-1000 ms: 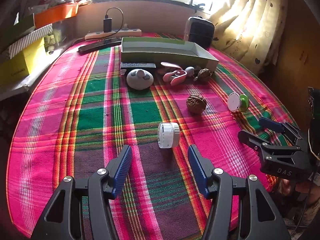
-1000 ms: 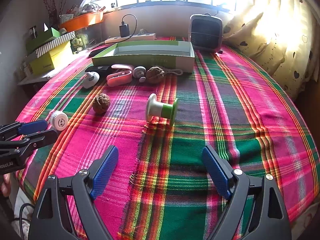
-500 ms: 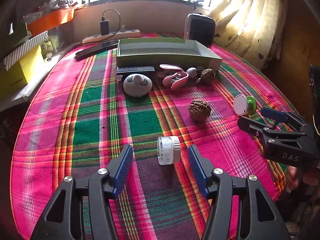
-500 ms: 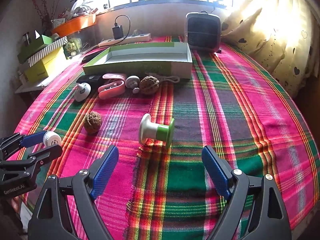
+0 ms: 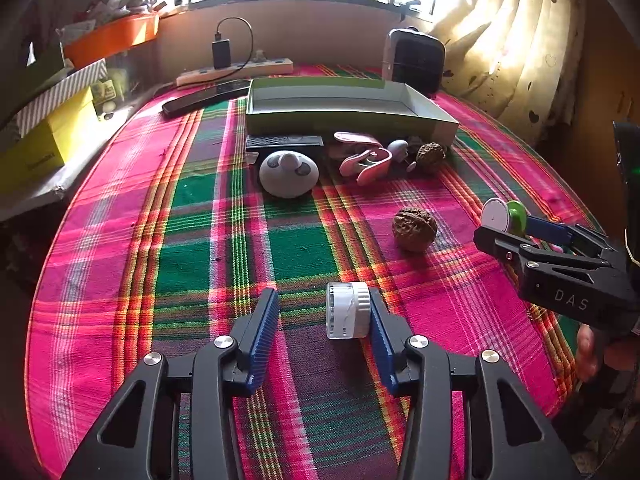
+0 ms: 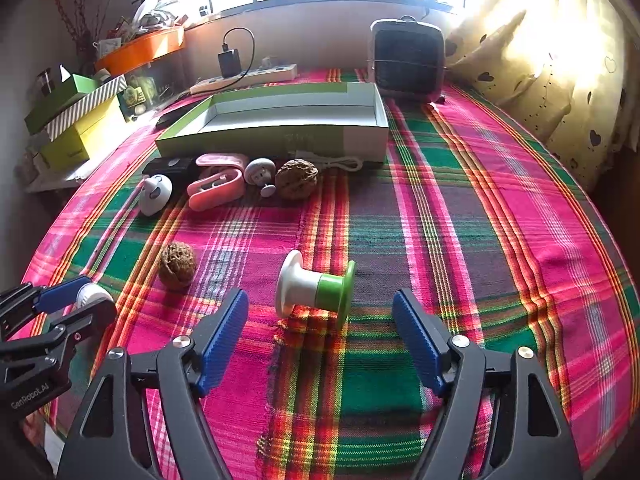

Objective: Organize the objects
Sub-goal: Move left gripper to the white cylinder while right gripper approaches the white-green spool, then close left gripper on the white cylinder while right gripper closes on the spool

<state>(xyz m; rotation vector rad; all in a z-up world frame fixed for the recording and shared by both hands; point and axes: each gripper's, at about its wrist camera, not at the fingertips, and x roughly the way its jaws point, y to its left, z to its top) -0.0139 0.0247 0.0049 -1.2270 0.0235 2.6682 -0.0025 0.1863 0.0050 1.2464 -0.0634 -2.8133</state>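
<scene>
Our left fingers [image 5: 322, 318] are closing around the white jar [image 5: 347, 310], one pad touching it; our right fingers [image 6: 320, 322] are closing, unclenched, the green-and-white spool [image 6: 316, 289] lying between them on the desk [image 6: 460, 216].

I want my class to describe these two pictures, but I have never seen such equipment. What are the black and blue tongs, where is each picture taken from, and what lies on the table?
A person holds a two-finger gripper in each hand; a camera on each looks along its fingers. The left gripper is closing around a small white jar, which touches only one pad, so nothing is held yet. The right gripper is closing around a white and green spool, without touching it. On the plaid tablecloth also lie two walnuts, one near the jar, and an open green box.
</scene>
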